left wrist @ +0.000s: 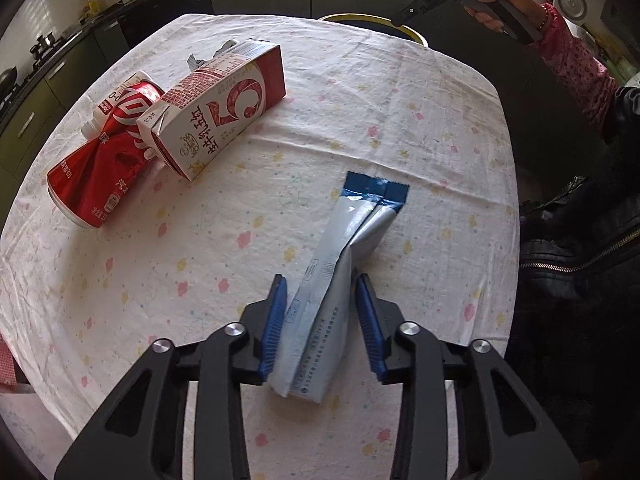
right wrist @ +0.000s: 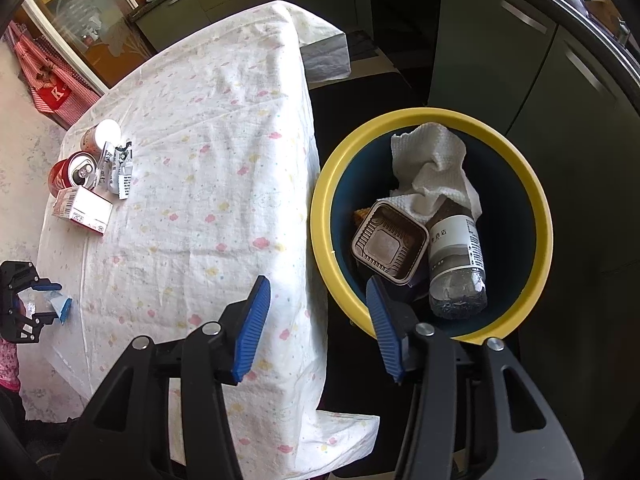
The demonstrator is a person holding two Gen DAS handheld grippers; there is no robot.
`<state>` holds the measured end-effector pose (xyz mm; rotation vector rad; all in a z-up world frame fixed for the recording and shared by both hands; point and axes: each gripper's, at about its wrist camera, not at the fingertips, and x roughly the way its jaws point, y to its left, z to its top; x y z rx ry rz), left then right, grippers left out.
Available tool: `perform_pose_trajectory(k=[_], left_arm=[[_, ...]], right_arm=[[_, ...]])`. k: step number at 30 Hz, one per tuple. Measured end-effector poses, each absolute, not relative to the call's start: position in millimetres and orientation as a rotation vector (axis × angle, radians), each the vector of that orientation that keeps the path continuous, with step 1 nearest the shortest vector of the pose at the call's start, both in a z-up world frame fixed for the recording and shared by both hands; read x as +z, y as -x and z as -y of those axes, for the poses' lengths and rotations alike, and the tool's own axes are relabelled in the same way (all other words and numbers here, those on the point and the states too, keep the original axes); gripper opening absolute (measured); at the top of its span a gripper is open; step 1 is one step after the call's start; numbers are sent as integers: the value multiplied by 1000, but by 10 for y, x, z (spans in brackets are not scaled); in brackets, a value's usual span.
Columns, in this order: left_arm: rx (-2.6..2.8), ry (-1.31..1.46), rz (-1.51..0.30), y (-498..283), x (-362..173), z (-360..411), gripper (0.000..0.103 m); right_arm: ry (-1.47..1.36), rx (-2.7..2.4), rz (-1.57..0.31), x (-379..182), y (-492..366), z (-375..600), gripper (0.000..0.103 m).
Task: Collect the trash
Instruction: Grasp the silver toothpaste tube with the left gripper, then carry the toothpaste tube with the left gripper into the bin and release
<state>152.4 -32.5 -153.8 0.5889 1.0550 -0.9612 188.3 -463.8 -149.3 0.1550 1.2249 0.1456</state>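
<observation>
A blue and silver pouch (left wrist: 340, 264) lies on the flowered tablecloth (left wrist: 360, 120), and my left gripper (left wrist: 321, 280) is shut on its lower half, the blue pads against both edges. The right wrist view shows this grip small at the left edge, left gripper (right wrist: 44, 300). A crushed red can (left wrist: 100, 168) and a red and white carton (left wrist: 216, 112) lie together at the far left. My right gripper (right wrist: 316, 284) is open and holds nothing, above the table's edge and the rim of a yellow-rimmed bin (right wrist: 324, 184). In the bin lie a paper towel (right wrist: 432, 164), a brown tray (right wrist: 388, 246) and a bottle (right wrist: 456, 264).
A white container (right wrist: 102, 134) and a torn wrapper (right wrist: 120, 168) sit by the can (right wrist: 76, 172) and the carton (right wrist: 84, 210). Kitchen cabinets (right wrist: 500, 60) stand close behind the bin. A person's hand (left wrist: 496, 4) in a pink sleeve holds the right gripper's handle.
</observation>
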Motion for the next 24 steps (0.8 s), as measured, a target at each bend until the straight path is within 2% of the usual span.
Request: perform_pose_trajectory(k=[7, 16, 24], left_arm=[[-921, -490, -1062, -1389, -1505, 292, 22], [-882, -391, -997, -1419, -1179, 427, 21], [-958, -429, -910, -1695, -708, 1233, 21]], right_arm=[[-161, 159, -1219, -1502, -1850, 4641, 48], [-183, 169, -1189, -1458, -1764, 4720, 48], [-229, 125, -1140, -1362, -1525, 5070, 48]])
